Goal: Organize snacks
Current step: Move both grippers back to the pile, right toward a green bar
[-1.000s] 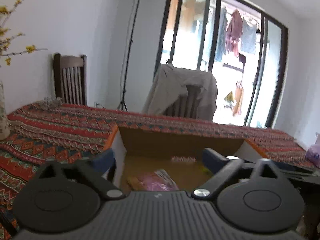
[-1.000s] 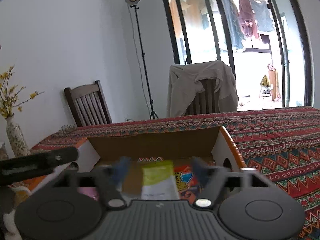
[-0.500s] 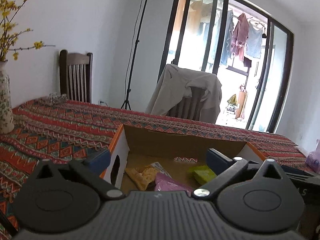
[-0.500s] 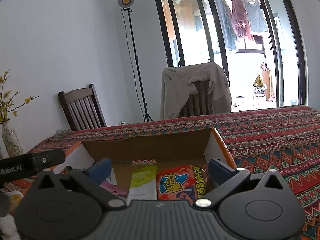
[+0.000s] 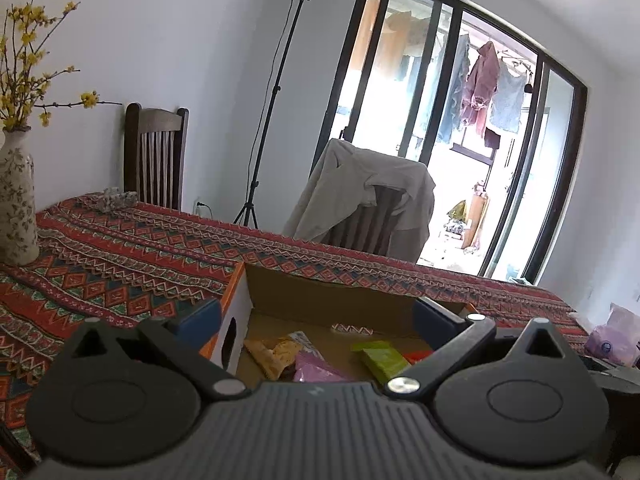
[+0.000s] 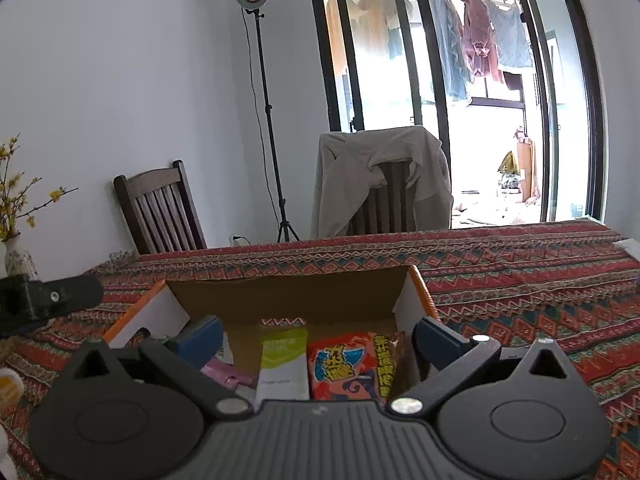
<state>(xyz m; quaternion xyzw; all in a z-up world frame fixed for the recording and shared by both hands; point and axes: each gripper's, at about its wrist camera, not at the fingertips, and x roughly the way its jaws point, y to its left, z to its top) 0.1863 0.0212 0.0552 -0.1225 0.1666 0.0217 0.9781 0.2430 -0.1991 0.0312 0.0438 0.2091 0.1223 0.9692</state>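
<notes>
Both claws, left (image 5: pixel 316 318) and right (image 6: pixel 316 336), gape empty above the brown cardboard box (image 6: pixel 288 294) holding a red snack packet (image 6: pixel 350 366), a green-and-white pouch (image 6: pixel 283 364) and a pink wrapper (image 5: pixel 316 368).

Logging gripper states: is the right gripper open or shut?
Open. The right gripper has its blue fingers spread wide above the cardboard box, holding nothing.

Left gripper (image 5: pixel 316 316) jaws spread, right gripper (image 6: pixel 316 334) likewise

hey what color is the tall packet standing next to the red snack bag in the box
Lime green on top, white below. The packet shows best in the right wrist view, left of the red bag.
</notes>
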